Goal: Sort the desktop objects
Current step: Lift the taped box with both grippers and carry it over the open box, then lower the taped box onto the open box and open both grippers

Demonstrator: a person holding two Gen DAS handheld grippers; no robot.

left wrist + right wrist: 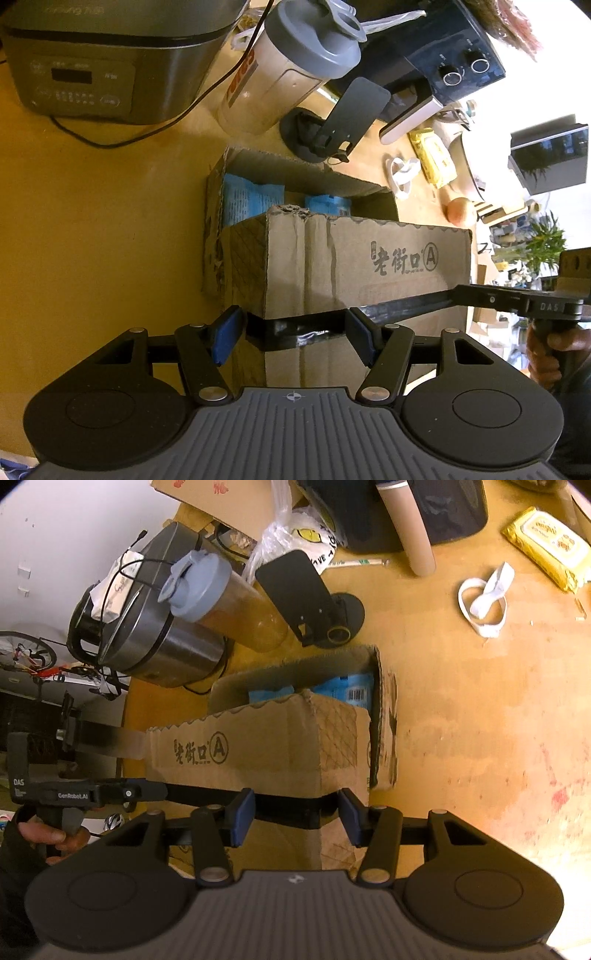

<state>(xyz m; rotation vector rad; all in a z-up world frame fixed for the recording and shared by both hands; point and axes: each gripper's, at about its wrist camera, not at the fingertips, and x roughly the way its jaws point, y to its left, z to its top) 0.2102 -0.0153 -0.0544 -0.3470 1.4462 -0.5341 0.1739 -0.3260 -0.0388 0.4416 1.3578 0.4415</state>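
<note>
Left hand-held gripper (pixel 295 334) and right hand-held gripper (pixel 295 814) each clamped one end of a long black bar. Bar lay crosswise along the near wall of the cardboard box (pixel 354 266), which stood on the worktop (pixel 92 221) directly ahead of both.

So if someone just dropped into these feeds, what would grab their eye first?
The cardboard box in the middle of the wooden desk, open with blue packets inside. Both the left gripper and right gripper have their jaws shut on its near edge. Behind it stands a grey-lidded shaker bottle.
</note>
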